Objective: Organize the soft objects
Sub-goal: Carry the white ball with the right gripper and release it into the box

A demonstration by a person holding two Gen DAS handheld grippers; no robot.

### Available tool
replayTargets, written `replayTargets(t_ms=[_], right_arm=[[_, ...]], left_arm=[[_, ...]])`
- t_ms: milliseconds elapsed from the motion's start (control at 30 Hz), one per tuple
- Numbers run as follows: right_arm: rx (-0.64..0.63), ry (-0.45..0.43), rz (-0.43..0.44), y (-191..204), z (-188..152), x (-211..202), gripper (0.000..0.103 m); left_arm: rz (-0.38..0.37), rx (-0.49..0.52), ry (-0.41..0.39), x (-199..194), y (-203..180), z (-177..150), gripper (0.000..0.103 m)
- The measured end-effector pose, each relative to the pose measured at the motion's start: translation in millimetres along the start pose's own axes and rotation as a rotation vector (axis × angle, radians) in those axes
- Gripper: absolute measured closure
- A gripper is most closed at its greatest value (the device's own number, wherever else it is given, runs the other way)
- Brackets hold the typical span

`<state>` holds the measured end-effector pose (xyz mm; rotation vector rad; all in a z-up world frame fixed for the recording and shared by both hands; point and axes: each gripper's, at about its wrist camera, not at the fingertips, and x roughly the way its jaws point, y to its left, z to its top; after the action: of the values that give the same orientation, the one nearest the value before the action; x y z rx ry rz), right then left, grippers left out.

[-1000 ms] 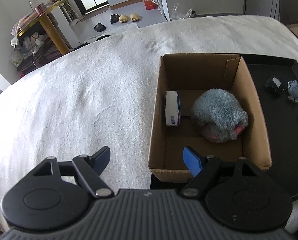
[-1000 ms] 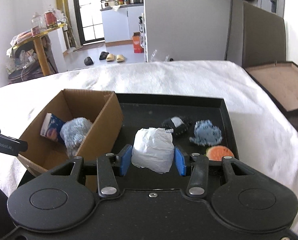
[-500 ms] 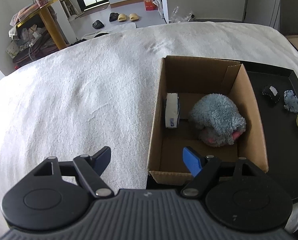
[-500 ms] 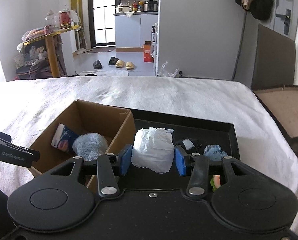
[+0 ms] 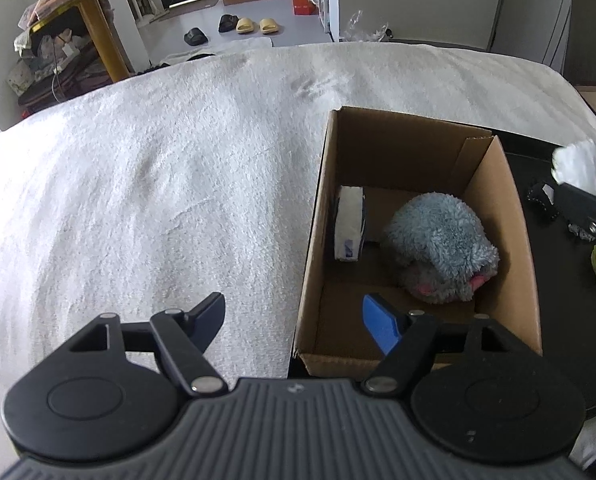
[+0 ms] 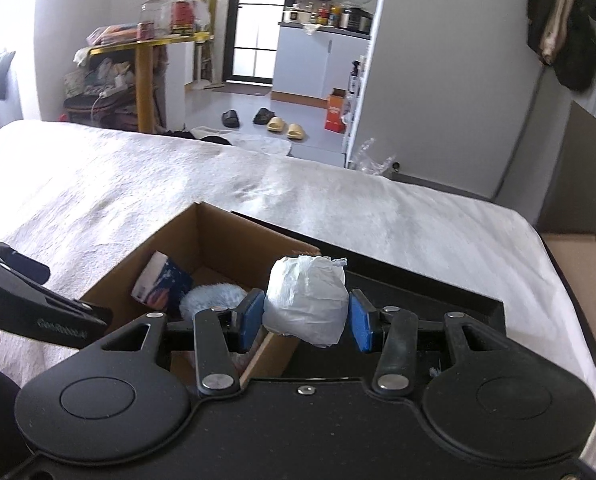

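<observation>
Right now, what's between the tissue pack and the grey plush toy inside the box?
Nothing: in the left wrist view, only bare cardboard floor separates the tissue pack from the grey plush toy in the box.

Open-topped cardboard box [image 5: 494, 216]: near floor bare, far half taken by grey plush [image 5: 442, 246] and tissue pack [image 5: 348, 224] against left wall. Wide clear bed [image 5: 158, 184] left.

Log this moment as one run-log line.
right gripper: shut on white bundle, above tray | left gripper: open, empty | cardboard box: plush toy, tissue pack
</observation>
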<state>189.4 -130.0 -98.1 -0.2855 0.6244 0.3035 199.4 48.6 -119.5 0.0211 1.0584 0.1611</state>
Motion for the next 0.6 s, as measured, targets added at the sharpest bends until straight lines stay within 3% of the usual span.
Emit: replayTargets(t_ms=[167, 267, 433, 600], right_arm=[[-0.06, -0.005, 0.017, 13.4, 12.0, 6.2, 0.057], [-0.098, -0.004, 0.024, 21.9, 17.7, 10.6, 0.057], [-0.133, 0.001, 0.021, 29.2, 28.0, 17.3, 0.057], [-0.153, 0.021, 0.005, 31.5, 26.8, 21.6, 0.048]], left_arm=[[-0.006, -0.019, 0.003, 3.7, 4.1, -0.3, 0.033], [-0.017, -0.033, 0.014, 7.2, 6.8, -0.3, 0.043], [-0.026, -0.059, 0.035, 13.1, 11.9, -0.6, 0.07], [-0.05, -0.067, 0.037, 14.9, 13.2, -1.1, 0.081]])
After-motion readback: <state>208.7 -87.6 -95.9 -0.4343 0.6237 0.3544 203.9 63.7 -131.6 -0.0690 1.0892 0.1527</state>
